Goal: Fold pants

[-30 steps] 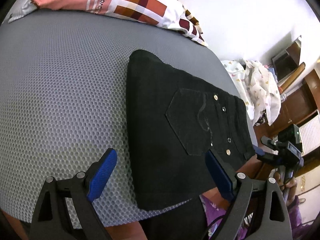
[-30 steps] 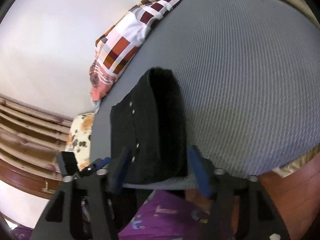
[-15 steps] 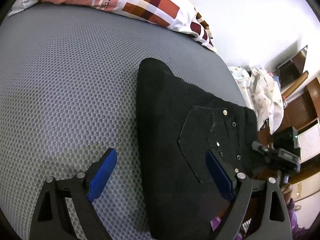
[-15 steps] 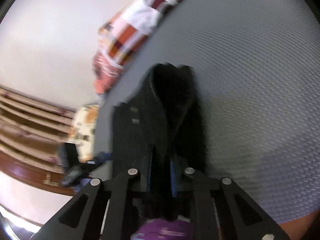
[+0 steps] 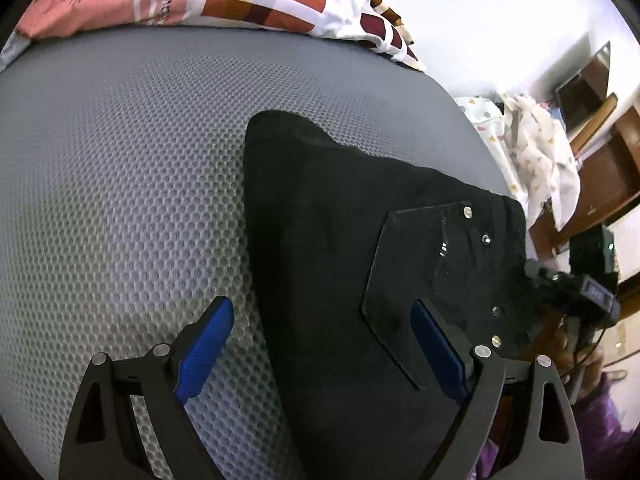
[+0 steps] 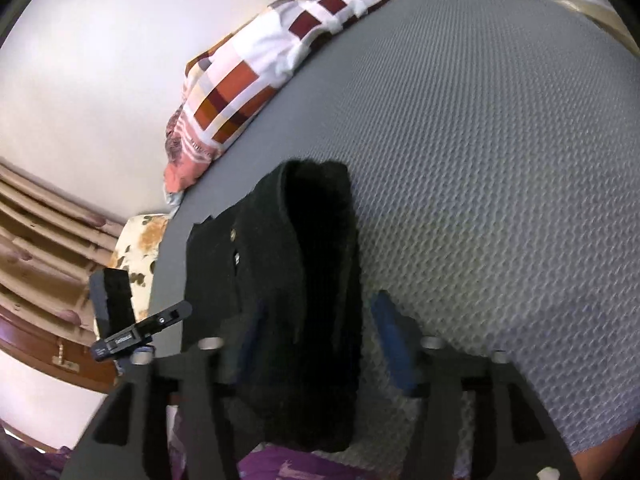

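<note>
the right gripper's [image 6: 320, 344] blue fingers [image 6: 390, 340] stand apart again on either side of the near end of the black pants [image 6: 296, 280], having just been opening after a brief pinch half a second ago, when they were nearly shut on the cloth; the thick folded edge lies between them, and the pads do not appear to press on it, though the view is blurred. the left gripper [image 5: 320, 344] hangs with its fingers [image 5: 204, 344] spread wide, as they were a second ago, one pad over the bare grey mesh mattress [image 5: 120, 160] and the other over the pants' back pocket [image 5: 424, 280], gripping nothing. the pants lie as a compact folded stack near the mattress's near edge, rivets and pocket facing up, well apart from the patchwork pillow [image 5: 240, 0] at the far end. compared with a second ago the stack fills more of the left view, so that gripper has come closer over it, while the cloth itself looks much the same shape. the release suggests the right side has finished a tuck or tug on the fold, and the job reads as nearly done; what may remain is a last smoothing or squaring of the stack. floral cloth [image 5: 532, 152] hangs beyond the bed's side.
</note>
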